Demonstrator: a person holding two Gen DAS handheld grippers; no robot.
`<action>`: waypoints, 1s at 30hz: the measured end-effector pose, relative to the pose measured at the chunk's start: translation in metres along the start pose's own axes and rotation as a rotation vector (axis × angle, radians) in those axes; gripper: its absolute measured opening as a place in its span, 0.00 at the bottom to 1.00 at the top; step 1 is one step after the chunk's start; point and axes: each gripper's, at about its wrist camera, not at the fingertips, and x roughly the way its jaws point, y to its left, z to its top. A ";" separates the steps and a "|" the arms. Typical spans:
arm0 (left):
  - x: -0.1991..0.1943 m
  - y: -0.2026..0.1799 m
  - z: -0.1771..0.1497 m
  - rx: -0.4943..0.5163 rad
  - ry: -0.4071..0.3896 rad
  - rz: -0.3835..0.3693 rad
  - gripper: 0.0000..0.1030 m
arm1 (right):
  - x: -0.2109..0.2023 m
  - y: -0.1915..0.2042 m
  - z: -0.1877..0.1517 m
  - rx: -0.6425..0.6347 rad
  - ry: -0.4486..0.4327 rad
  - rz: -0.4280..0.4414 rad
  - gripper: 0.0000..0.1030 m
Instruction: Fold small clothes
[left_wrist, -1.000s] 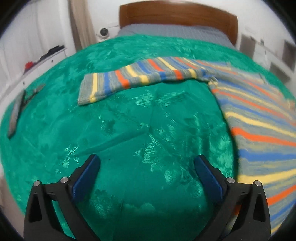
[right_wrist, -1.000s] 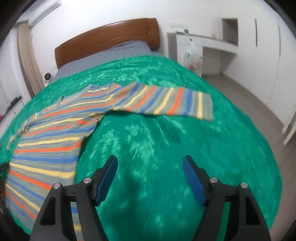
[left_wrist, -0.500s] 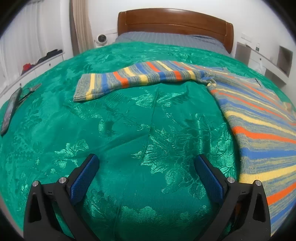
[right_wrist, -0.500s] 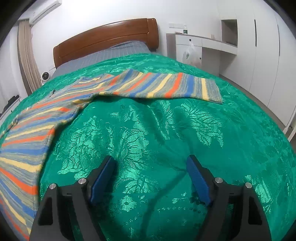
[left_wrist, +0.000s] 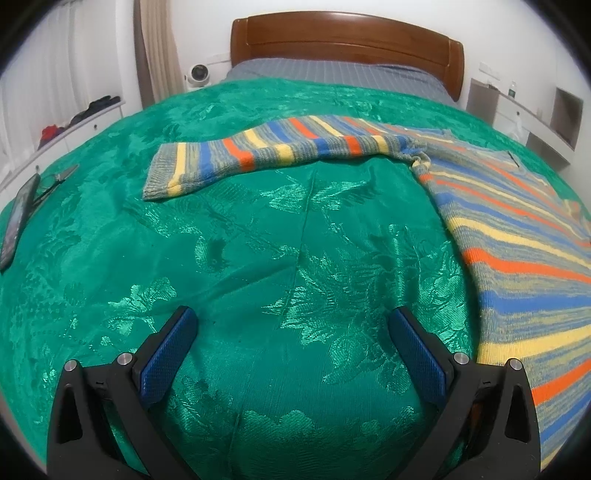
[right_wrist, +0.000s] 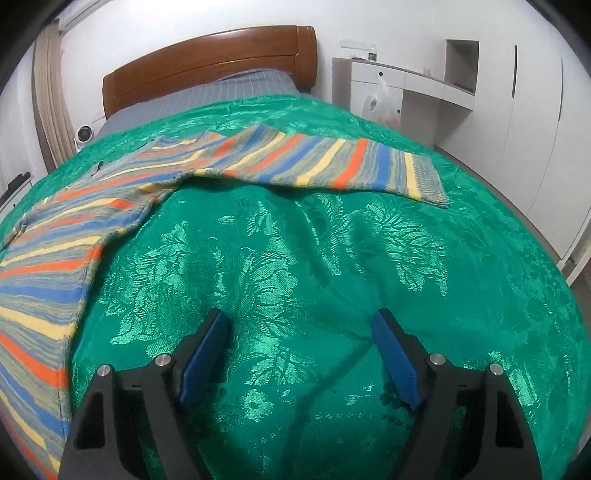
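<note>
Ribbed, striped knit sweater (left_wrist: 509, 229) flat on glossy damask bedspread (left_wrist: 280, 258).

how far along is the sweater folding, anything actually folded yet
Done: the striped knit sweater lies spread flat on the green bedspread. Nothing is in hand: the left gripper and right gripper are open, with only bedspread between them. Left: both sleeves stretch outward unfolded, so every fold remains.
</note>
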 end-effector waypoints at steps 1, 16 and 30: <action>0.000 0.000 0.000 0.001 0.003 -0.001 0.99 | 0.001 0.002 0.001 -0.001 0.003 -0.003 0.78; 0.004 -0.002 0.005 0.032 0.069 -0.002 0.99 | 0.009 0.011 0.011 -0.015 0.084 -0.050 0.79; -0.003 -0.002 0.011 -0.017 0.198 0.044 0.99 | 0.004 0.010 0.004 -0.002 0.044 -0.047 0.79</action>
